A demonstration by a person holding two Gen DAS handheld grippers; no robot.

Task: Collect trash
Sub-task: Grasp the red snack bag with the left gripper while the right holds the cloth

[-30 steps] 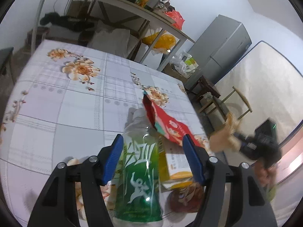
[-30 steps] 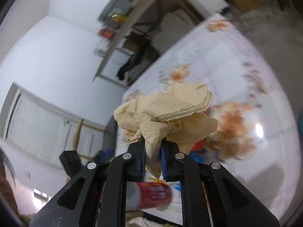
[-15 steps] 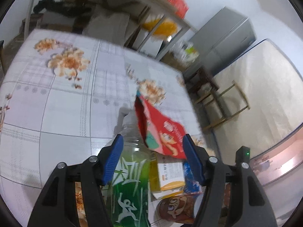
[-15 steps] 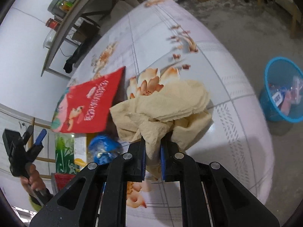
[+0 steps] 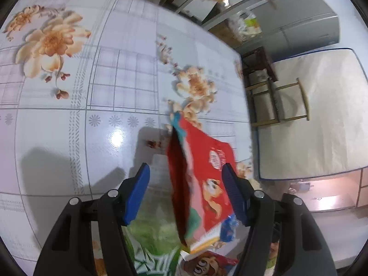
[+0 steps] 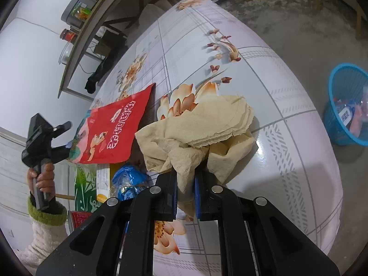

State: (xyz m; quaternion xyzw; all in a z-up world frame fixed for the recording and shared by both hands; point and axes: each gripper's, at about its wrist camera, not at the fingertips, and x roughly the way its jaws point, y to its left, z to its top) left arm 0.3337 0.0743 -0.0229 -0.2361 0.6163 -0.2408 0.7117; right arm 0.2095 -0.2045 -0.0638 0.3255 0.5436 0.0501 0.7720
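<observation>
Right gripper: jaws clamped on a crumpled tan paper wad, held just above the table. The wad is lifted but not yet binned.

Left gripper: jaws stand apart, with no pad pressing on anything. It hovers over the litter pile, the red snack bag and the clear bottle with a green label lying between or under its fingers. In the right wrist view this gripper sits at 9 o'clock, held by the person's hand in a green-cuffed sleeve.

Collection point: blue basket on the floor at 3 o'clock off the table edge in the right wrist view. It already holds several wrappers, so part of the job appears done.

Remaining on the table, at 8 o'clock of the wad: red snack bag, bottle, blue wrapper, a small white-and-orange carton, and other packets partly hidden.

Judgement: task is midway. Next, the wad goes to the basket; the left side must close on one item.
</observation>
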